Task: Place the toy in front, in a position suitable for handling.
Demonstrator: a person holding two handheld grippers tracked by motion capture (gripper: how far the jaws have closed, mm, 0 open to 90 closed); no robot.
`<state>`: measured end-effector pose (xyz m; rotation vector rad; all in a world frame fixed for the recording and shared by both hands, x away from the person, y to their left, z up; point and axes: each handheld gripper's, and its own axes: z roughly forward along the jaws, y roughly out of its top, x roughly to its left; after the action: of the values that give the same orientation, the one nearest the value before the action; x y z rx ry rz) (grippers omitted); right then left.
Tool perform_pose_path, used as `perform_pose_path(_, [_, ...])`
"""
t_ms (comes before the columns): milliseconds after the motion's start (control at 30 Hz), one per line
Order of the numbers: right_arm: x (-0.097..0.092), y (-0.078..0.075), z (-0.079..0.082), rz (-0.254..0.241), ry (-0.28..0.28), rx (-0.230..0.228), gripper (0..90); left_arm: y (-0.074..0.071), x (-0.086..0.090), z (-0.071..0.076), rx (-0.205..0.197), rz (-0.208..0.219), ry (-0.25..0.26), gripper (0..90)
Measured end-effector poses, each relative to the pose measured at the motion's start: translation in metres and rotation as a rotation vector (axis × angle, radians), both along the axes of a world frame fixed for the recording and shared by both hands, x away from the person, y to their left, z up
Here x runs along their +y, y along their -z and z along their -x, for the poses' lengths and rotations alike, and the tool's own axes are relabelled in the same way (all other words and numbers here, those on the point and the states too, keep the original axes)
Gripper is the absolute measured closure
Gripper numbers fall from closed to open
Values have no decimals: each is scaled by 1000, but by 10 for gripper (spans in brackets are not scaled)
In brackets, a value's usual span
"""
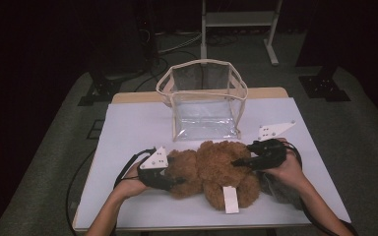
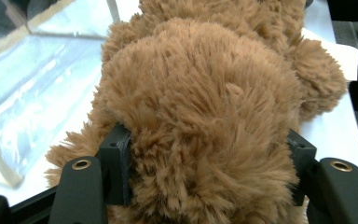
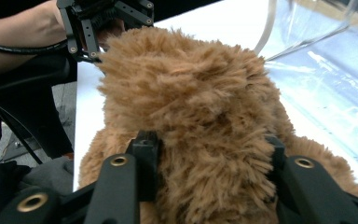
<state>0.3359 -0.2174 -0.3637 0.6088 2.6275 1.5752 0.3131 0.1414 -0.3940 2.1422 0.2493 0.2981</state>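
far centre: clear bag (image 1: 204, 98) blocks | left, right of bag: bare surface (image 1: 128, 128) free | near centre: teddy bear (image 1: 211, 172) blocks

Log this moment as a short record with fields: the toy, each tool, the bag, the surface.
toy: brown plush bear, lying on the table, white tag on its near side
left tool: jaws pressed into the fur at the bear's left end, seen close in the left gripper view
right tool: jaws pressed into the fur at the bear's right end
bag: clear bag with beige trim, standing open beyond the bear, apart from it
surface: white table
loose item: white three-cornered plate lying right of the bag
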Motion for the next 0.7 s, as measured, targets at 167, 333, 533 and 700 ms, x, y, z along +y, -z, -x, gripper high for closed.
perform_pose_path(167, [-22, -25, 8, -13, 31, -30, 567, -29, -18, -3, -50, 33, 20, 374])
perform_pose_path(333, [-44, -60, 20, 11, 64, -86, 563, -54, -43, -6, -92, 41, 62, 370])
perform_pose_path(533, [-65, -64, 27, 52, 84, -70, 557, -49, -64, -8, -77, 5, 98, 368])
perform_pose_path(700, [-61, -30, 19, 55, 70, 14, 554, -33, -55, -7, -39, -49, 77, 366])
